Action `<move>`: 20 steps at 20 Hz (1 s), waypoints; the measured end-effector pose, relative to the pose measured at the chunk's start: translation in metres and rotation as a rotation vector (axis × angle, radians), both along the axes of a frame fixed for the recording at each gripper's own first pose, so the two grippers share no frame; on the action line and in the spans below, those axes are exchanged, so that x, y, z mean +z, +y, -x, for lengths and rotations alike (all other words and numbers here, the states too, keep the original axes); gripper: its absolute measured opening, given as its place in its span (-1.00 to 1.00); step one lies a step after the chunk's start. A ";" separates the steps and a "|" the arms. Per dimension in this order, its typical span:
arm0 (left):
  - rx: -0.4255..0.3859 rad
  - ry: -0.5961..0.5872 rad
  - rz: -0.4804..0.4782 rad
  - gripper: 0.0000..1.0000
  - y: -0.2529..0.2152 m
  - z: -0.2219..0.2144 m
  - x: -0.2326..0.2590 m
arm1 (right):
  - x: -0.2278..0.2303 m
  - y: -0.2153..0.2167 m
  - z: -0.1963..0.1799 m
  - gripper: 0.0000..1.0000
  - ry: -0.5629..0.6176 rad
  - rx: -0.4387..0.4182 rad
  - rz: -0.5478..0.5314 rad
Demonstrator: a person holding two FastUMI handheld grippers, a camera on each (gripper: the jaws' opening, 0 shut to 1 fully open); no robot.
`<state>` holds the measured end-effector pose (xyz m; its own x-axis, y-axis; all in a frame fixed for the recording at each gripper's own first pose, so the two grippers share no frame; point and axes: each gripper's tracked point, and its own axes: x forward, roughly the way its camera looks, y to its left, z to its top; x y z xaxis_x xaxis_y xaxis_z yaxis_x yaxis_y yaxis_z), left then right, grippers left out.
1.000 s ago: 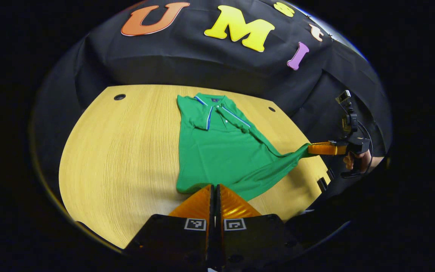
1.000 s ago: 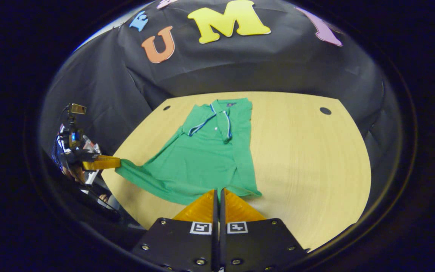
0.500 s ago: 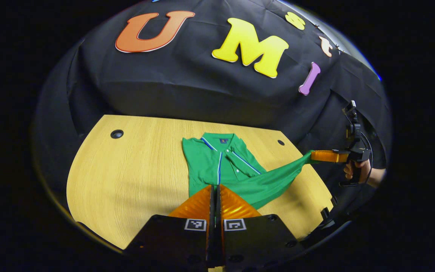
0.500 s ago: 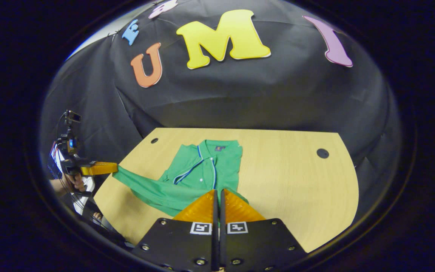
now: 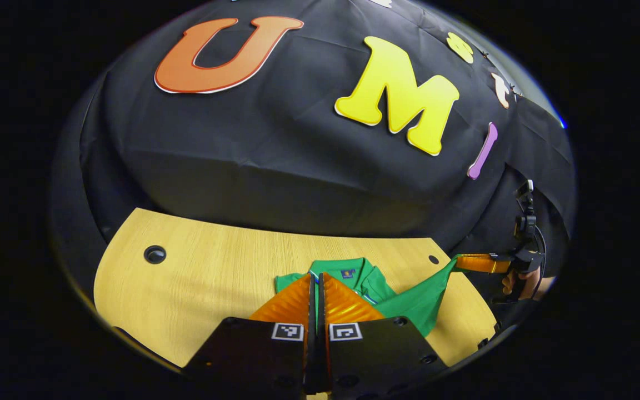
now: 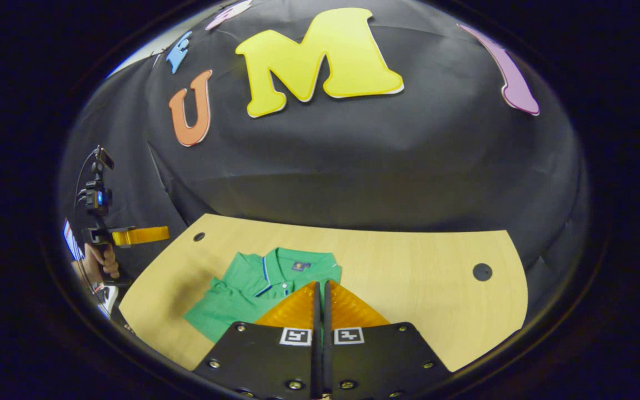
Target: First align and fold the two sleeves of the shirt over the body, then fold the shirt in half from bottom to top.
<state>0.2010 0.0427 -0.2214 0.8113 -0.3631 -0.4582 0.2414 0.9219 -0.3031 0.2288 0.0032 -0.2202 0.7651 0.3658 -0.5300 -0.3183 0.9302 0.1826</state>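
Two hand-held grippers are working the bottom-to-top fold. At left, the left hand-held gripper [image 5: 315, 294] is hovering with its fingers pressed together; I cannot tell whether any cloth is between them. The green shirt [image 6: 242, 289] is lying mid-worktop [image 5: 214, 266], collar far, sleeves seemingly folded in. At right, the right hand-held gripper [image 5: 459, 261] is pinching a hem corner and holding it taut above the worktop. Next move, likely: lowering that corner near the collar, square, then opening.
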 end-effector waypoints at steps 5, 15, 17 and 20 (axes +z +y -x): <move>-0.005 0.051 -0.079 -0.94 -0.016 -0.038 -0.060 | -0.070 0.007 -0.066 -0.99 0.044 -0.069 0.094; 0.149 0.048 -0.030 0.62 -0.012 -0.024 -0.040 | -0.061 -0.026 -0.047 0.87 0.030 -0.152 0.216; 0.181 0.014 -0.036 1.00 -0.011 -0.011 -0.016 | -0.027 -0.020 -0.030 0.87 -0.043 -0.157 0.215; 0.232 -0.076 -0.083 1.00 -0.005 0.014 0.040 | 0.035 -0.006 0.009 0.87 -0.173 -0.160 0.200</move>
